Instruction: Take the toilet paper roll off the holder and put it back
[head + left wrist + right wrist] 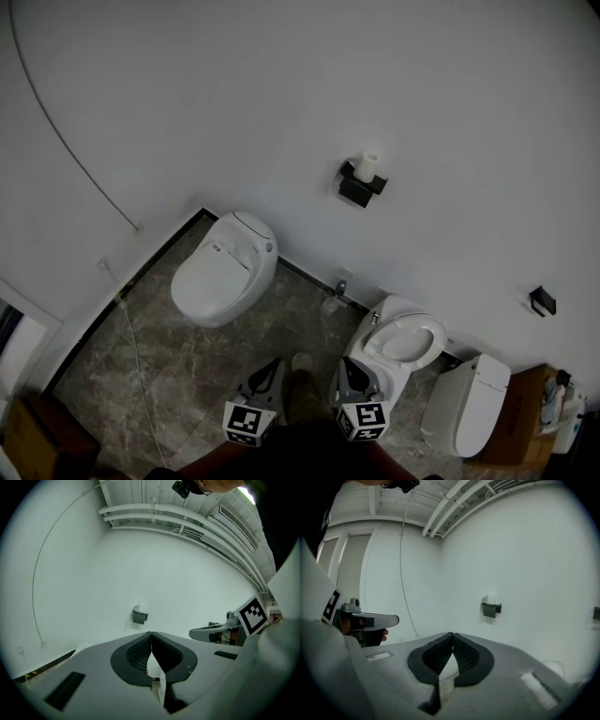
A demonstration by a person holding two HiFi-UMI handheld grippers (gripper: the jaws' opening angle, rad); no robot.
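Observation:
A white toilet paper roll (370, 165) stands in a black wall holder (360, 186) high on the white wall. The same holder (139, 616) shows small and far off in the left gripper view, and the holder (491, 609) with the roll (491, 599) on top in the right gripper view. My left gripper (270, 372) and right gripper (354, 371) are held low, close to me, well short of the wall. Both have their jaws shut tip to tip with nothing between them.
A white toilet (225, 269) with its lid down stands at the wall on the left. A second toilet (403, 345) with its seat open is just right of my right gripper. A third (467, 403) lies further right, by a wooden box (523, 417). A second black holder (541, 300) is on the wall.

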